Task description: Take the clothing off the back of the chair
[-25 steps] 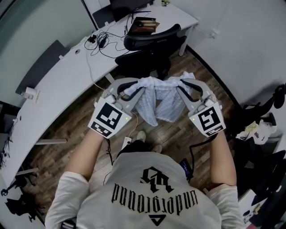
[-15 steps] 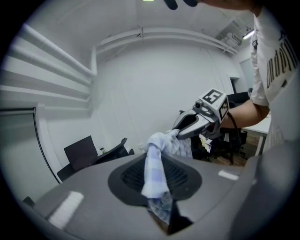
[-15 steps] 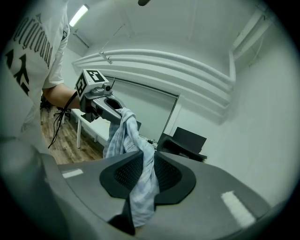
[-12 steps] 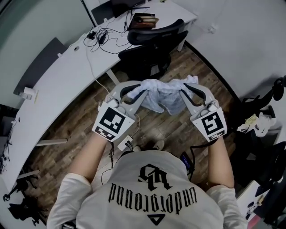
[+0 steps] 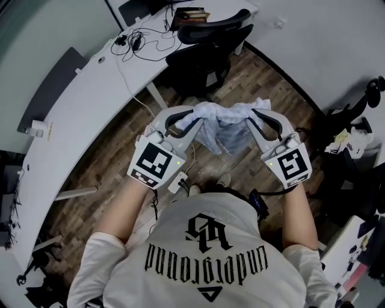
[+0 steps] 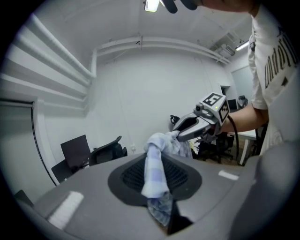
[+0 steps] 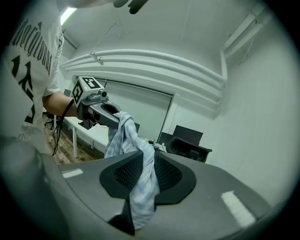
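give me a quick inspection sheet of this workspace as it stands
surface: wooden floor, with a curved white desk at the left
job's things: checked garment hangs between both grippers, clear of the black chair
clutter: books on the desk; white power strip on the floor
grippers: left gripper and right gripper each shut on the garment
cables: loose wires across the desk
surroundings: white walls; dark gear at the right, unclear

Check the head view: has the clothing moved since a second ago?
Yes. The clothing has drawn back from the chair toward the person, and the gap to the chair's back is wider.
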Available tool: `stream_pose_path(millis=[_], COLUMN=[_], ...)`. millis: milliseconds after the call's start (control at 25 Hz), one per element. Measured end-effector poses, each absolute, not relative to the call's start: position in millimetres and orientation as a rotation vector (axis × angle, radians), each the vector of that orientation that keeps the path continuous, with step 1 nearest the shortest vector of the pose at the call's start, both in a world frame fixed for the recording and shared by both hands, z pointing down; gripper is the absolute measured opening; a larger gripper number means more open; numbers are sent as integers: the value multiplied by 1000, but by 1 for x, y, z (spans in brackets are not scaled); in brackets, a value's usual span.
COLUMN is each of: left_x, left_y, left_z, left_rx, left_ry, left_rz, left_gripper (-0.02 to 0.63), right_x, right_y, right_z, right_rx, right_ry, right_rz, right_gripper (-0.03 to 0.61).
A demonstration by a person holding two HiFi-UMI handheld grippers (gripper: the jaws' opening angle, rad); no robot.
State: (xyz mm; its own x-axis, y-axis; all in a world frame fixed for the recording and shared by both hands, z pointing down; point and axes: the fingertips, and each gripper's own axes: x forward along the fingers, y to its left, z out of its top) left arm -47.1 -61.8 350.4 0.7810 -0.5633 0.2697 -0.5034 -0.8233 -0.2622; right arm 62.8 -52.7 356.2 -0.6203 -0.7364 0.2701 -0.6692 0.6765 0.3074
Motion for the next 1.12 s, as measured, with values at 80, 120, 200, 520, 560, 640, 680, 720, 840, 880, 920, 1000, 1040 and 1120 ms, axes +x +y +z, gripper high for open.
stream_pose_path(millis=[80, 120, 200, 520, 560, 640, 680, 720, 840, 880, 920, 1000, 1040, 1120], left_x=[-56, -61, -69, -93, -95, -99, -101, -102, -106, -107, -107, -108, -108, -107], left_y=[-50, -44, -31, 7, 10, 17, 19, 21, 24, 25, 26, 28, 28, 29], left_z=[353, 354, 357, 359, 359, 362, 363, 365, 370, 371, 371, 370, 370, 369], left_rx=[-2805, -2806, -2808, -2834, -2843, -2857, -2862, -2867, -2877, -2879, -2880, -2881, -2882, -2884], left_ry=[833, 828, 818, 812, 818, 824, 826, 828, 833, 833, 832, 832, 832, 831], left_rz=[-500, -499, -497, -438, -428, -415, -409, -403, -402, -402, -400, -393, -389, -380], left_gripper=[110, 110, 110, 110, 110, 110, 110, 110, 110, 110, 110, 110, 110, 110], right_x=[53, 48, 39, 13, 10, 6, 4, 4, 2, 1, 1, 0, 0, 0], right_y=[-40, -33, -18, 28, 33, 40, 43, 45, 49, 50, 51, 52, 52, 53], right_z=[359, 361, 365, 373, 375, 377, 378, 379, 380, 380, 380, 379, 378, 377], right_rx=[1115, 1118, 1126, 1174, 1174, 1179, 1183, 1187, 1193, 1193, 1194, 1197, 1199, 1206], right_ry=[-2509, -2506, -2503, -2504, -2506, -2505, -2503, -2500, -2496, -2495, -2494, -2493, -2493, -2493], right_rz=[-252, -253, -254, -238, -236, -231, -227, -223, -218, -220, -222, -224, -226, -230], right_gripper=[78, 78, 78, 78, 78, 78, 78, 78, 78, 78, 78, 78, 78, 78])
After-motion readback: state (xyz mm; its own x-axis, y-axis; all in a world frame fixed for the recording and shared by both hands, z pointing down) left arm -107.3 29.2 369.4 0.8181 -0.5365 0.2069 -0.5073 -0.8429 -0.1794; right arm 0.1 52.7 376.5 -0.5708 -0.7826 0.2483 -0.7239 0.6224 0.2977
